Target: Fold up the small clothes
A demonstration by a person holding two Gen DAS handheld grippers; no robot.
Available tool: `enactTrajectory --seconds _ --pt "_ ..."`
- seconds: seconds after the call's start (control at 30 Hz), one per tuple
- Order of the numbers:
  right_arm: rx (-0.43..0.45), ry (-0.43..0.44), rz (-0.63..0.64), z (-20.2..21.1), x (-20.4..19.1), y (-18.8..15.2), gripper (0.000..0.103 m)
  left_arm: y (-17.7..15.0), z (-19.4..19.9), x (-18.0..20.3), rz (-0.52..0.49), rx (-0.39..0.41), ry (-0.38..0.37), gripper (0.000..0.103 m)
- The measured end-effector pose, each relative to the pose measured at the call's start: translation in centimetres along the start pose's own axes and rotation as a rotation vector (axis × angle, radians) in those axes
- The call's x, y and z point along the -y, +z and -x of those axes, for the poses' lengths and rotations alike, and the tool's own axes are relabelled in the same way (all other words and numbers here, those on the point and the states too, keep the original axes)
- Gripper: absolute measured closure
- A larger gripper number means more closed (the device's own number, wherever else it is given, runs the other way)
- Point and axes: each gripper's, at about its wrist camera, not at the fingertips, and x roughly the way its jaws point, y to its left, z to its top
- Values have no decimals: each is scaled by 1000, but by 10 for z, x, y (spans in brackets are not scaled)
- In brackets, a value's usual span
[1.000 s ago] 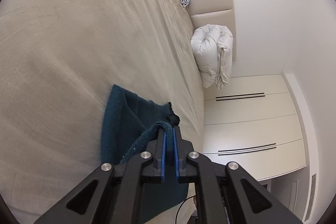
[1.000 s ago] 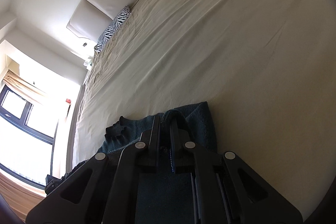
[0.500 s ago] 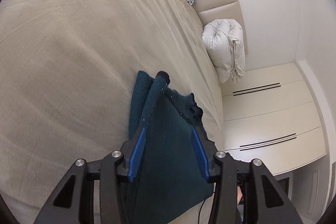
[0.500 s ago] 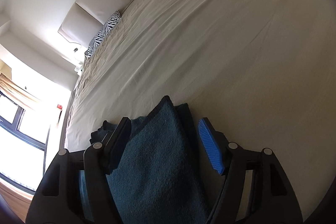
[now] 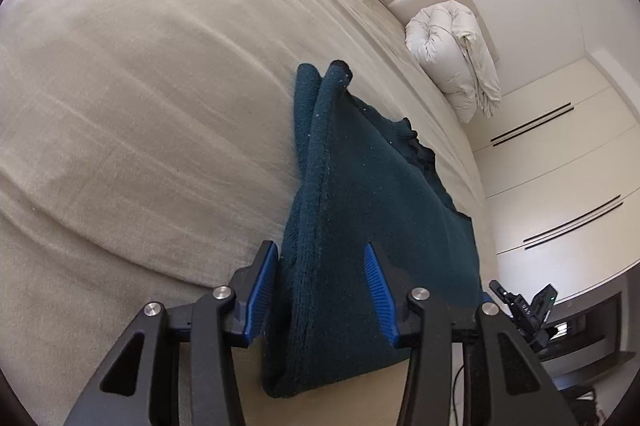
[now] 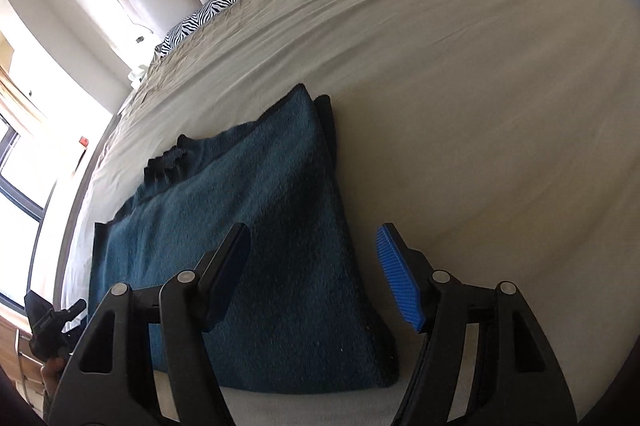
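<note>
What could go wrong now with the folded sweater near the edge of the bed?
1. The sweater lies close to the bed edge, so a pull toward the person could drag it off.
2. The folded corner stands up instead of lying flat; it may flop open.
3. Both grippers, left and right, have just opened and hover over the knit; a fingertip could snag it and spoil the fold.

My bed (image 5: 140, 86) has a beige sheet, lightly creased. On it lie 1 folded dark teal sweater (image 6: 248, 226) near the edge, 1 zebra-print pillow (image 6: 204, 14) and 1 rolled white duvet (image 5: 452, 54) by the headboard.
</note>
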Motion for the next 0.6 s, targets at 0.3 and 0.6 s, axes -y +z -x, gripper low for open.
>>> enactTrajectory --seconds 0.3,0.6 --pt "-15 -71 74 12 0 -27 61 -28 -9 40 -284 26 307 58" --pt "-15 -86 62 14 8 -23 69 -30 -23 53 -356 20 407 60"
